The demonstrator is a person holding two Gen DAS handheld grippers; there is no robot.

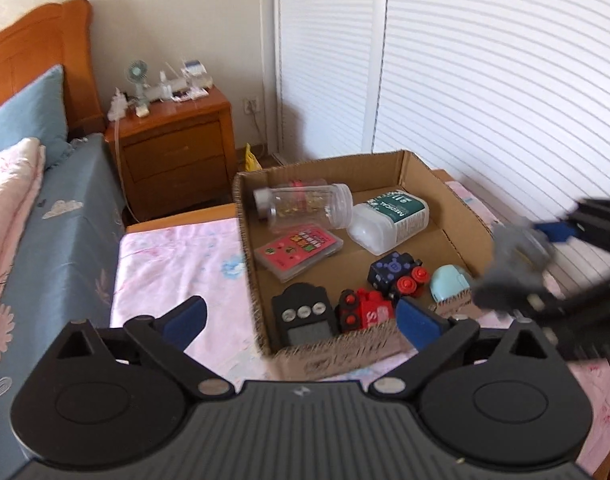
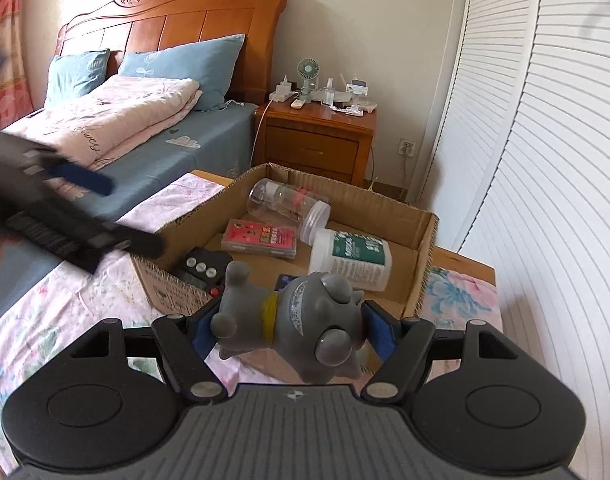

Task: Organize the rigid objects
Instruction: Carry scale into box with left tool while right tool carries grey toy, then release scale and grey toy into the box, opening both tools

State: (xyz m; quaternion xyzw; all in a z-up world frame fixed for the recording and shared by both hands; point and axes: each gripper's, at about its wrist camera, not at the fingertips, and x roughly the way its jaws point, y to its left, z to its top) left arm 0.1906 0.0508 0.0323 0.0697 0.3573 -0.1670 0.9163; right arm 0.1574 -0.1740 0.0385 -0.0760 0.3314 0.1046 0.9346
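Partly hidden — toy train (image 1: 365, 311) behind claw (image 1: 301, 320)

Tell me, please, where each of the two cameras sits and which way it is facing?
Left wrist: sits on the left tongs, looking forward and down into the cardboard box; its own blue-padded fingers stand wide apart and empty, and the right tongs enter blurred from the right.
Right wrist: sits on the right tongs, facing the box with the bed behind; its fingers clamp a grey toy figure, and the left tongs cross at left.
Shared: the box, clear jar, white medical bottle, nightstand.
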